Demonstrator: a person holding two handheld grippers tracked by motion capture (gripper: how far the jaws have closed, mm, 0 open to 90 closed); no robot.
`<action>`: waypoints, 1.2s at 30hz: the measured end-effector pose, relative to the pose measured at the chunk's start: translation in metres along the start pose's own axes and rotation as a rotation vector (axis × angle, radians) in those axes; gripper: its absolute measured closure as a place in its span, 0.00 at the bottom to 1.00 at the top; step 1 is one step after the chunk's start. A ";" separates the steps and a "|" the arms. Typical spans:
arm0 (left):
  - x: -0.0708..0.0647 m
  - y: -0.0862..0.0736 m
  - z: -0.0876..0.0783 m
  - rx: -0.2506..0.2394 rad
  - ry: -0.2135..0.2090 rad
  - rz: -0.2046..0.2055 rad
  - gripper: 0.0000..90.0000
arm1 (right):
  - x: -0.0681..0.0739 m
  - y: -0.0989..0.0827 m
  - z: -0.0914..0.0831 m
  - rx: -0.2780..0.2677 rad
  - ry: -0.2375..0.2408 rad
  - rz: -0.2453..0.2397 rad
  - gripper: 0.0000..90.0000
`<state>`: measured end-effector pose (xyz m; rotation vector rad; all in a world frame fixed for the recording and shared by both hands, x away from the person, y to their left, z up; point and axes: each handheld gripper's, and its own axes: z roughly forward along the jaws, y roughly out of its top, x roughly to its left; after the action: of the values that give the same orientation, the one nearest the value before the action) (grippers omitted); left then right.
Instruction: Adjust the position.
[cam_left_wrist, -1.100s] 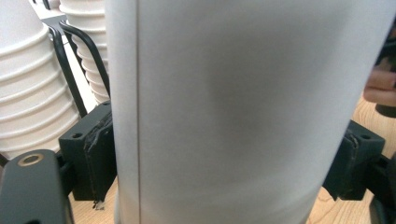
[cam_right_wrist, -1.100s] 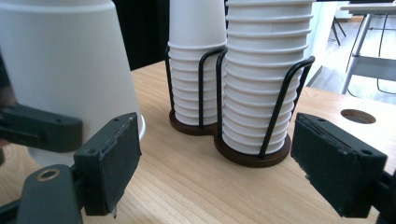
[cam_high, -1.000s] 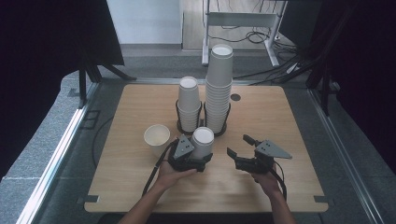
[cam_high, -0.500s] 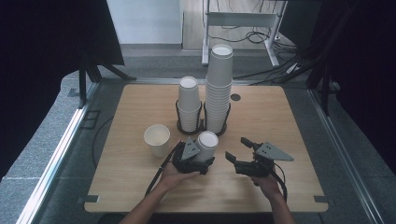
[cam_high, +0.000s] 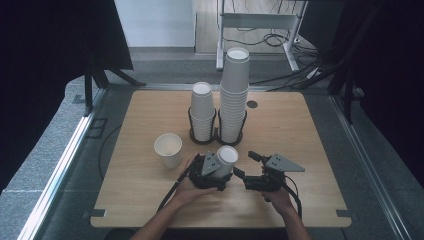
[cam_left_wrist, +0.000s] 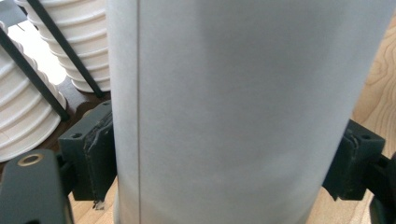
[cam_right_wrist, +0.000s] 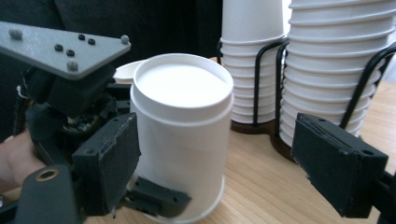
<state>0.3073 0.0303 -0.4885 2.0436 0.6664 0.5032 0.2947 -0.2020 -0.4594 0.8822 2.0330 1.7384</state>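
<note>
One upside-down paper cup (cam_high: 226, 160) clamped between left gripper (cam_high: 214, 169) fingers (cam_left_wrist: 95, 154) just above the table (cam_high: 310, 130), probably for setting down, right gripper (cam_high: 250, 166) fingers (cam_right_wrist: 338, 163) apart, ready to help.

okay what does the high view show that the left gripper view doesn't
High view alone: the whole table, a loose upright cup, the right gripper with open jaws, and both hands. Left gripper view alone: the held cup's side seam up close, with a pad pressed against each side. Both: the held cup, clamped by the left gripper, and the racked cup stacks.
</note>
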 end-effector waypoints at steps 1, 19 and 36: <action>-0.001 0.000 0.001 -0.001 -0.003 0.002 0.15 | 0.000 0.000 0.001 -0.001 0.006 0.005 0.17; -0.020 0.000 0.008 -0.003 -0.061 0.053 0.15 | 0.010 -0.010 0.023 0.027 0.080 0.053 0.24; -0.016 0.001 0.011 0.051 -0.078 0.025 0.08 | -0.006 -0.016 0.020 -0.051 0.124 0.254 0.26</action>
<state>0.3012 0.0126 -0.4945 2.1104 0.6128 0.4222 0.3074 -0.1920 -0.4794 1.0807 2.0147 2.0152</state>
